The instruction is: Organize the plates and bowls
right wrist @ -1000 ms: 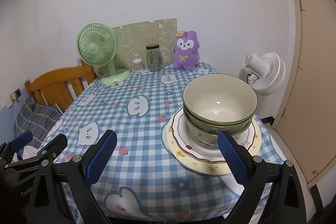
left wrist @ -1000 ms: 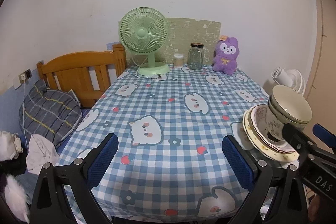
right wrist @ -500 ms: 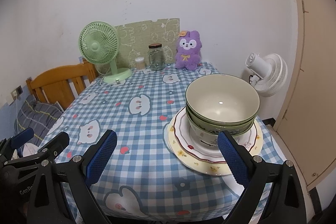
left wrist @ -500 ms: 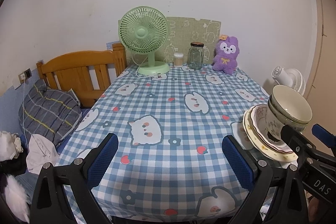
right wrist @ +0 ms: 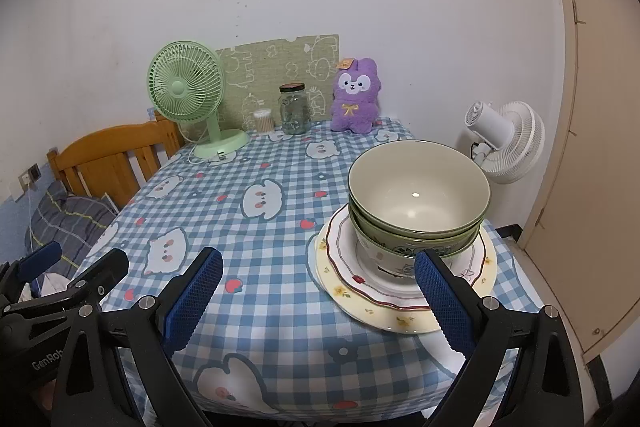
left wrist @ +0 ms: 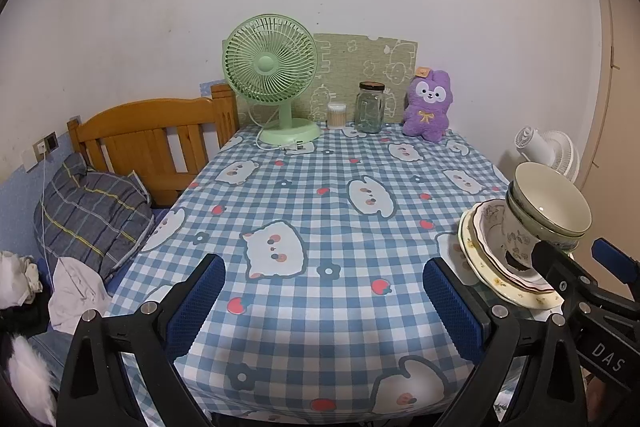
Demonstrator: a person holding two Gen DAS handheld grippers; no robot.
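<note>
On the far left, beside the table, a wooden headboard point(left wrist: 148, 139) is standing against the wall, with a grey plaid pillow point(left wrist: 90, 207) lying just in front of it. The left gripper point(left wrist: 324, 303) is hovering over the near edge of the table with its jaws spread wide and nothing sitting between its blue pads point(left wrist: 196, 305). The blue checked tablecloth point(left wrist: 320, 211) is covering the whole table. Along the far edge, a green desk fan point(left wrist: 272, 75) is standing at the left, then a small tub of cotton swabs point(left wrist: 337, 115), a glass jar point(left wrist: 370, 107) with a dark lid, and a purple plush rabbit point(left wrist: 429, 105), all sitting in front of a green patterned board point(left wrist: 360, 67) that is leaning on the wall.

The right gripper point(right wrist: 318, 301) is also hanging over the near edge with its jaws gaping wide and gripping nothing; its right pad is showing just in front of the dish stack, and whether it is touching the plates cannot be told. On the near right part of the table, the plates point(right wrist: 404, 297) are lying stacked, a red-rimmed one resting on a yellow-flowered one. The bowls point(right wrist: 418, 195) are sitting nested upright on the plates, the top one cream inside with a green outside. Past the table's right side, a white fan point(right wrist: 506, 141) is standing near the door frame.
</note>
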